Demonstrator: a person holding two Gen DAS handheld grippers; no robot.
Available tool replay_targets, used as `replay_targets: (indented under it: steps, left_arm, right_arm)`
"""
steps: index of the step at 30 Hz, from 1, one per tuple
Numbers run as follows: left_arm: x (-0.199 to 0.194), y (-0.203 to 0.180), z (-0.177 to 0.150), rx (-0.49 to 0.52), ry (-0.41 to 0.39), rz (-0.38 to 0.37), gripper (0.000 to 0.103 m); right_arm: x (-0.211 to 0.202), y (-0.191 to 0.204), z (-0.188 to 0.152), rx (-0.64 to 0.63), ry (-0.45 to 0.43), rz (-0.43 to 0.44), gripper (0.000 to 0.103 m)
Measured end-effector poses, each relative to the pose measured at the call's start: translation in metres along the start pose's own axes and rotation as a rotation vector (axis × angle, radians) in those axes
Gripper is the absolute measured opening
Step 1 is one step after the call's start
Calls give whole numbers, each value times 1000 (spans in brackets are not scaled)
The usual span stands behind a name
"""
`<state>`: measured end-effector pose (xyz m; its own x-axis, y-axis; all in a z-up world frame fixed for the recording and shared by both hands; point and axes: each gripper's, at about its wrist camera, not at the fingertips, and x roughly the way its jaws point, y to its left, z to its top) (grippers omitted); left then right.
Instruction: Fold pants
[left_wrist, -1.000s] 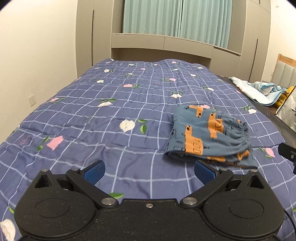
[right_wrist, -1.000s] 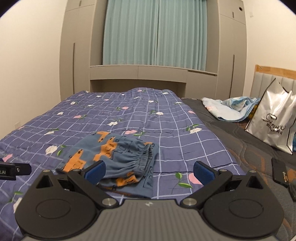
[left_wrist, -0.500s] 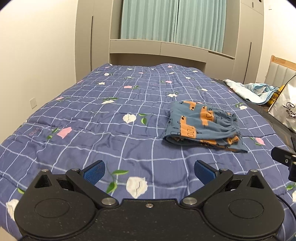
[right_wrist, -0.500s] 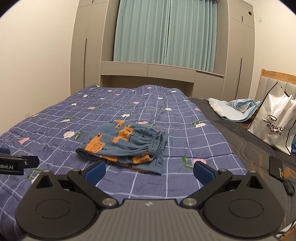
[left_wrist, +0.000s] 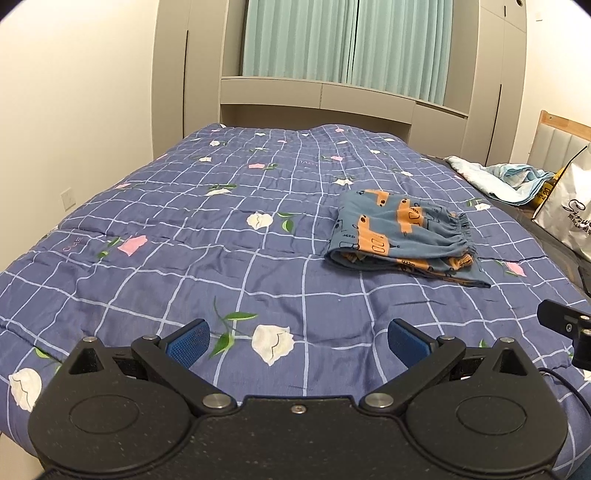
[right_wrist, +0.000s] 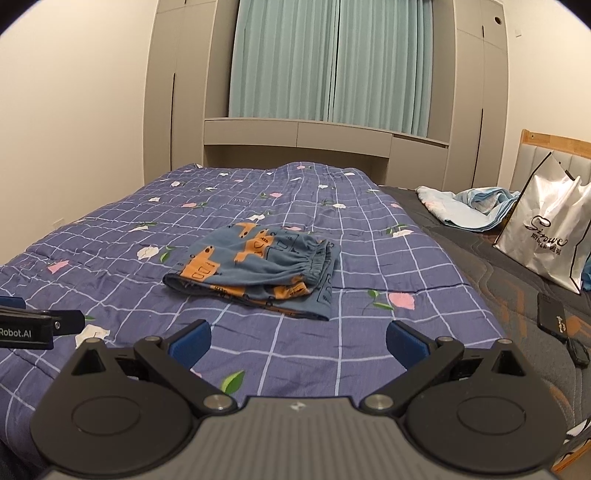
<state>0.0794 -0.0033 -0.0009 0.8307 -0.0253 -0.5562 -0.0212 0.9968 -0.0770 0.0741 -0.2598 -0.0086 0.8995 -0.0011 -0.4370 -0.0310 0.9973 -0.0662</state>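
Blue pants with orange prints lie folded into a small bundle on the purple checked bedspread, elastic waistband to the right. My left gripper is open, near the bed's front edge, well short of the pants and to their left, nothing between its blue pads. My right gripper is also open and empty, back from the pants, which lie straight ahead of it. Part of the other gripper shows at each view's edge.
A white shopping bag and a crumpled light blue cloth sit on the dark mattress to the right, with a black phone nearer. Grey wardrobes and teal curtains stand behind the bed; a wall runs along the left.
Both grippers have drawn back from the folded pants toward the bed's front edge, staying open. The pants have not moved.
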Motion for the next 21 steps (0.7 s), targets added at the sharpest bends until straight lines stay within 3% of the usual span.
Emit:
replay_targets:
  steps: [21]
  left_arm:
    - [12, -5, -19, -22, -15, 24, 102]
  right_arm:
    - [13, 1, -16, 30, 2, 30, 103]
